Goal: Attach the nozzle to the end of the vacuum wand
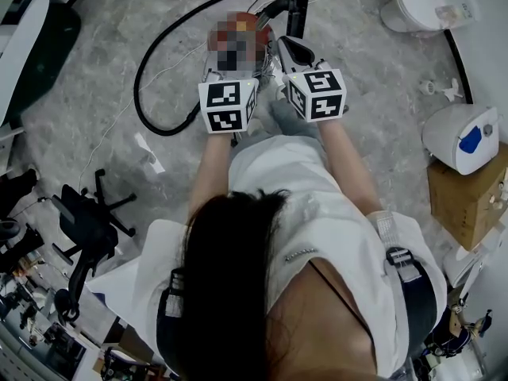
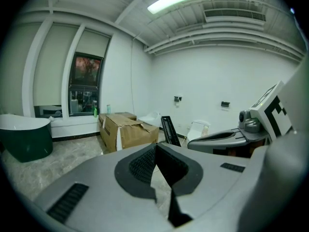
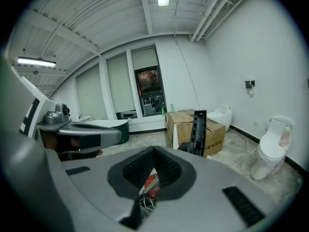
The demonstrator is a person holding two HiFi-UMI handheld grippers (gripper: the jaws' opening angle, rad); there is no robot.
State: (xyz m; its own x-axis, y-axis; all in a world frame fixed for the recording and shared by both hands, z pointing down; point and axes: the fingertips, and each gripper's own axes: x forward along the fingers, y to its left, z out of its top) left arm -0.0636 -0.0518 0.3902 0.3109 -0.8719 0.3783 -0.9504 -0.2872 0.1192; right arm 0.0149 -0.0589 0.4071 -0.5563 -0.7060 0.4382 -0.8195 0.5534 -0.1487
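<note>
The left tongs (image 2: 155,148) and right tongs (image 3: 154,151) are side by side, both clenched on nothing. Just below and ahead of them lies the red vacuum (image 3: 150,183), its hose (image 1: 138,86) looped on the floor. Beyond it a black wand (image 3: 198,132) stands upright. No nozzle can be made out, so whether it is fitted or still to fit cannot be told.

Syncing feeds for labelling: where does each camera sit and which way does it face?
Head view: on the person's head, facing steeply down at the floor; hair, arms, left hand-held gripper, right hand-held gripper show.
Left gripper view: on the left one, along its shut jaws toward the cardboard box; right one at right.
Right gripper view: on the right one, likewise; left one at left.
Both gripper views share that box.
</note>
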